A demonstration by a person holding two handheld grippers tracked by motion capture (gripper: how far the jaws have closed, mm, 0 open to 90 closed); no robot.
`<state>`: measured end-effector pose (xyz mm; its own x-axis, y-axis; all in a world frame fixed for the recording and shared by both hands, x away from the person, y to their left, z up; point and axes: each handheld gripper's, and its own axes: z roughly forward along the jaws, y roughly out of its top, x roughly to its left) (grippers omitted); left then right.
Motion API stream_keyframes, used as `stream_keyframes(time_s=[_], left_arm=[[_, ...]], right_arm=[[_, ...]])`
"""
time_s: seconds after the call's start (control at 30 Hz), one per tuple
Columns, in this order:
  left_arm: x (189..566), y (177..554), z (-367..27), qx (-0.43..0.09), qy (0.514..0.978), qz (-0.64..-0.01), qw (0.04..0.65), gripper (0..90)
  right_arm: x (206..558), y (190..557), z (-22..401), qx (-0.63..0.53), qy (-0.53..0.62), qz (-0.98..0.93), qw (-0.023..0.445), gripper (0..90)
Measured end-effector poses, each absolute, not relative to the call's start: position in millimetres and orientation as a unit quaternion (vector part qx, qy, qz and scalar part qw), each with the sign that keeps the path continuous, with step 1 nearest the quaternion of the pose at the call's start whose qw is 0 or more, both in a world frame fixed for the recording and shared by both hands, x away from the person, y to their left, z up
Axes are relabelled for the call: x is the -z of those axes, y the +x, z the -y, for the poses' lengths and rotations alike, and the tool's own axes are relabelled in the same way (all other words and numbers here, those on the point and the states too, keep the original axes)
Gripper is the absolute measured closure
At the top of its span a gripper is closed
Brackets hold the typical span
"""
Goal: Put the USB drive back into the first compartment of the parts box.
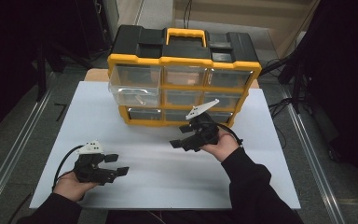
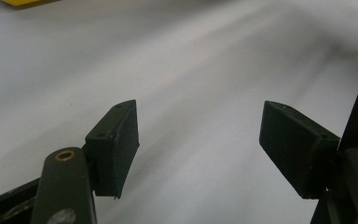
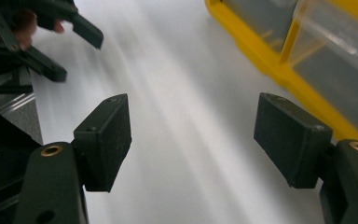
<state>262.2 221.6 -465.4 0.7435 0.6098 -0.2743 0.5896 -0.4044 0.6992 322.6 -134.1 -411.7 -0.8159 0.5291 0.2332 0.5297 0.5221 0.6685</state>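
Yellow-framed and black-topped, the drawer organiser (image 1: 184,70) stood at the far edge of the white worktop (image 1: 158,172), its clear drawers facing the person. One drawer, the upper left drawer (image 1: 135,91), stood pulled out beyond the others, with a small pale item inside that was too small to identify. The right hand-held gripper (image 1: 183,135) was held just in front of the organiser's bottom row, near the middle of the worktop, jaws spread wide with nothing between them; in the right gripper view (image 3: 192,140) its pads framed bare worktop, with the yellow frame close by at the right. The left hand-held gripper (image 1: 116,164) rested near the front left corner of the worktop, well apart from the organiser, jaws likewise spread and empty, as the left gripper view (image 2: 200,149) confirmed.

The step in hand was judged to be an approach: the right hand-held gripper was positioned near the organiser but touched no drawer. The next move would probably call for aligning the spread jaws with a drawer front or its lip, then closing squarely on it so that the drawer slid straight rather than jamming. The left hand-held gripper might be needed to steady the frame.
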Motion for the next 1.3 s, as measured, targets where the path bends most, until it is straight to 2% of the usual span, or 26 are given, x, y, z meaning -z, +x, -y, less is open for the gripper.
stream_keyframes(time_s=[0.2, 0.53, 1.3], left_arm=[[464.1, 261.5, -221.2, -0.012, 0.839, -0.354, 0.414, 29.5], [463.3, 261.2, -221.1, -0.013, 0.839, -0.352, 0.414, 29.5], [463.7, 261.6, -220.5, -0.013, 0.841, -0.353, 0.411, 29.5]], right_arm=[[434.7, 320.1, 144.6, 0.377, -0.325, 0.867, 0.01, 25.6], [446.5, 309.1, 170.0, 0.37, -0.354, 0.859, 0.024, 23.6], [463.0, 278.0, 218.5, 0.388, -0.39, 0.835, 0.0, 23.5]])
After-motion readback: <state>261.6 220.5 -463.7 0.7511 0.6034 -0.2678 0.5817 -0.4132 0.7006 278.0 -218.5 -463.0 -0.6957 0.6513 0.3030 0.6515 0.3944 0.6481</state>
